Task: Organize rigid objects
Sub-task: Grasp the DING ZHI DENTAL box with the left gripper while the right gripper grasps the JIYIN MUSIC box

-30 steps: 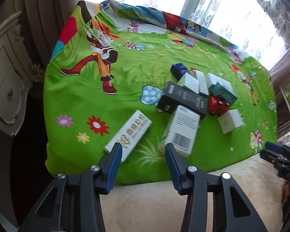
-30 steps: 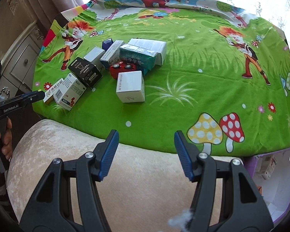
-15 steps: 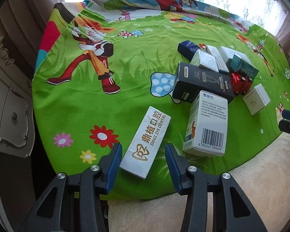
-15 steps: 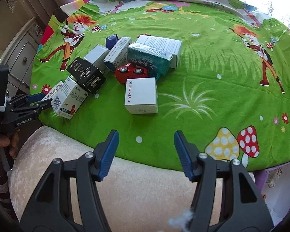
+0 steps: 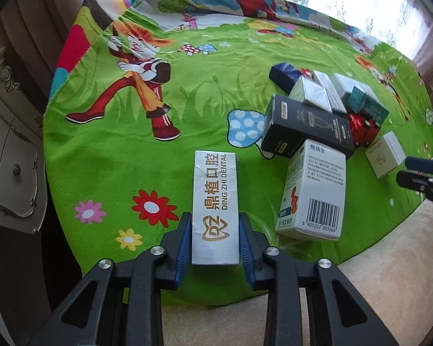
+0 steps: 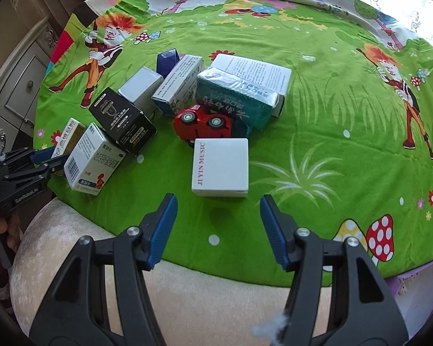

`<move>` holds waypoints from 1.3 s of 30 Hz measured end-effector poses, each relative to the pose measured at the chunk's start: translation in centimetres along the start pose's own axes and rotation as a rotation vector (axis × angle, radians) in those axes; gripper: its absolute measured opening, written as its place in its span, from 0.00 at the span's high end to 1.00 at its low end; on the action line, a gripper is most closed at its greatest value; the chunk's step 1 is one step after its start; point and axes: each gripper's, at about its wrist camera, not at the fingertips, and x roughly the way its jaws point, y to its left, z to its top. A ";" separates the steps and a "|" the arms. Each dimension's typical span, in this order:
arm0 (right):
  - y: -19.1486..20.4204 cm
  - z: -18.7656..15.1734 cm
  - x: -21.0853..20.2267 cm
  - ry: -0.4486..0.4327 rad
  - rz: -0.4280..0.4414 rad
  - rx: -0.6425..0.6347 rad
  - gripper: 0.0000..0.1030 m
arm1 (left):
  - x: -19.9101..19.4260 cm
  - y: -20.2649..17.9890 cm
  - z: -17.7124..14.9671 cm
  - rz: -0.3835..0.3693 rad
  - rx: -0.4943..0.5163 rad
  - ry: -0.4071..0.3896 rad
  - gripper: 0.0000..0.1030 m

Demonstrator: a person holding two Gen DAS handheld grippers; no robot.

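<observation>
A long white Ding Zhi Dental box [image 5: 215, 201] lies on the green cartoon cloth [image 5: 115, 150]. My left gripper [image 5: 215, 230] straddles its near end, fingers open and close to both sides. Beside it lie a white barcode box [image 5: 313, 193] and a black box [image 5: 306, 125]. My right gripper [image 6: 218, 216] is open and empty, just short of the white Ji Yin Music box [image 6: 220, 165]. Behind that lie a red toy car [image 6: 203, 122], a teal box [image 6: 236, 98] and several more boxes.
A cream cushion [image 6: 187, 297] lies under both grippers at the near edge. A white drawer cabinet [image 5: 5, 158] stands at the left. A purple bin [image 6: 415, 285] shows at the lower right. The left gripper also appears in the right wrist view [image 6: 47, 158].
My left gripper moved forward so the dental box now lies between its fingers. My right gripper moved closer to the Ji Yin Music box. Both stayed open.
</observation>
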 end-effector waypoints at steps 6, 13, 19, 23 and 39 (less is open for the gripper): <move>0.1 0.9 1.0 0.007 -0.007 -0.011 0.39 | -2.1 0.5 0.3 -0.036 -0.090 -0.069 0.69; 0.5 1.6 1.7 0.015 -0.027 -0.032 0.40 | -4.6 -0.2 0.4 -0.102 -0.144 -0.133 0.69; 0.5 1.7 1.9 0.018 -0.025 -0.031 0.55 | -6.0 -2.3 0.7 -0.173 -0.138 -0.158 0.69; 0.4 1.5 0.8 -0.023 -0.023 -0.029 0.56 | -6.6 -3.8 0.8 -0.201 -0.129 -0.165 0.69; -2.0 -1.6 -5.4 -0.148 0.002 0.037 0.56 | -8.2 -9.8 0.8 -0.287 -0.063 -0.158 0.69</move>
